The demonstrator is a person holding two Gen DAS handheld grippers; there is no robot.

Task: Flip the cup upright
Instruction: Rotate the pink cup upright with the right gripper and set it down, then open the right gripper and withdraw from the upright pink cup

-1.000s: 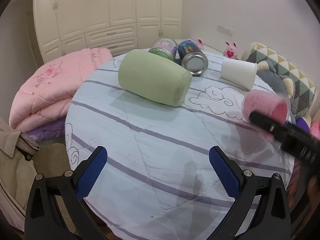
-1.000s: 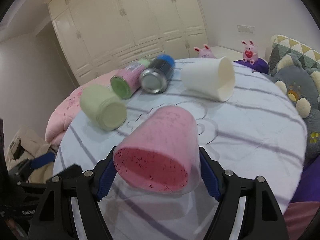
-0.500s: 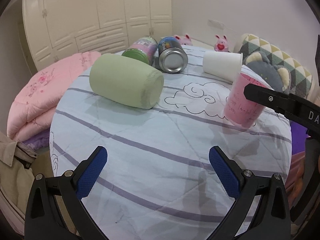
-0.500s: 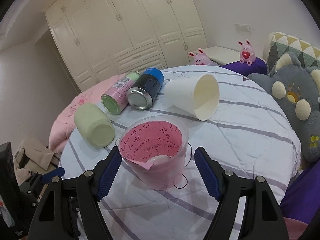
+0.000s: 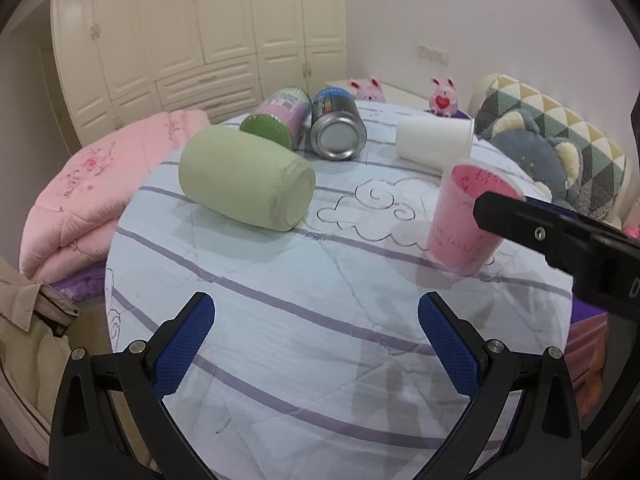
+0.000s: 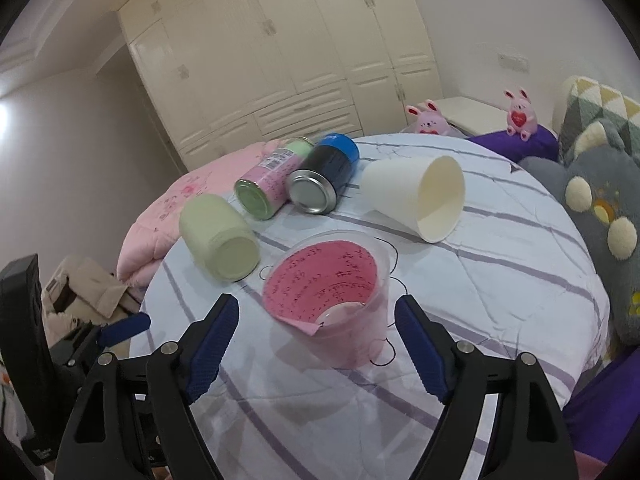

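Now upright, a clear pink-lined plastic cup (image 6: 334, 300) untouched between the wide-spread right tool (image 6: 316, 330); left tool (image 5: 316, 330) likewise agape, empty.

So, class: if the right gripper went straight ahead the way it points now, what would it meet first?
Most likely the clear plastic cup with the pink paper lining, standing upright between the open fingers of the right gripper; exact depth is unclear.
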